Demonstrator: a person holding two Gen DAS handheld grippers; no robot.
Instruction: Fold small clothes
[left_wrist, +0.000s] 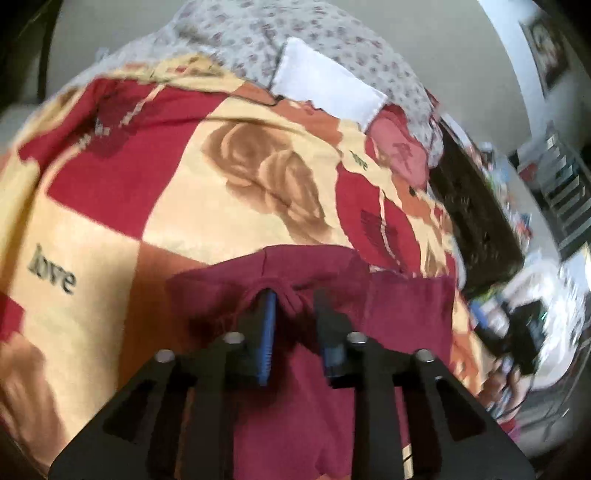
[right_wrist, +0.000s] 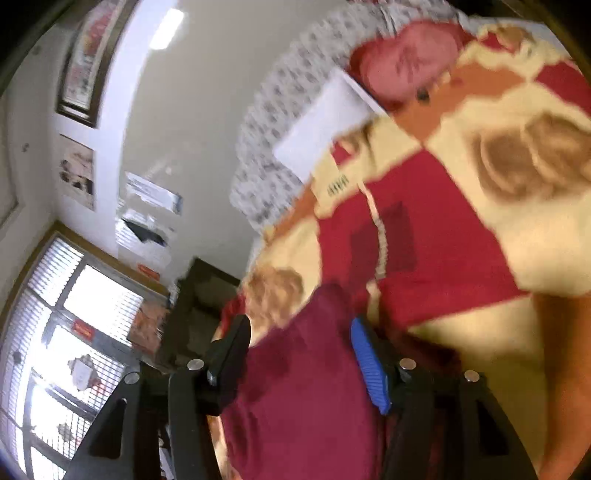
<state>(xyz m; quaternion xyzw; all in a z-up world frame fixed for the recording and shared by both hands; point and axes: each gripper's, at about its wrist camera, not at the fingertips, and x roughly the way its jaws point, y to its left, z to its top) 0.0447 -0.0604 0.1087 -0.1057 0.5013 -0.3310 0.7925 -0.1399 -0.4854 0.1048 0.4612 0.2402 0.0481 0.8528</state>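
A small maroon garment lies on a red, cream and orange patchwork blanket. My left gripper sits over the garment's upper edge with its jaws partly apart; a fold of the maroon cloth bunches between the blue-padded fingers, and I cannot tell if it is pinched. In the right wrist view the same maroon garment fills the gap between my right gripper's widely parted fingers, over the blanket. The view is blurred.
A white folded cloth and a pink garment lie at the blanket's far side on a floral sheet. A dark cabinet stands right of the bed. Windows with blinds and wall posters show in the right view.
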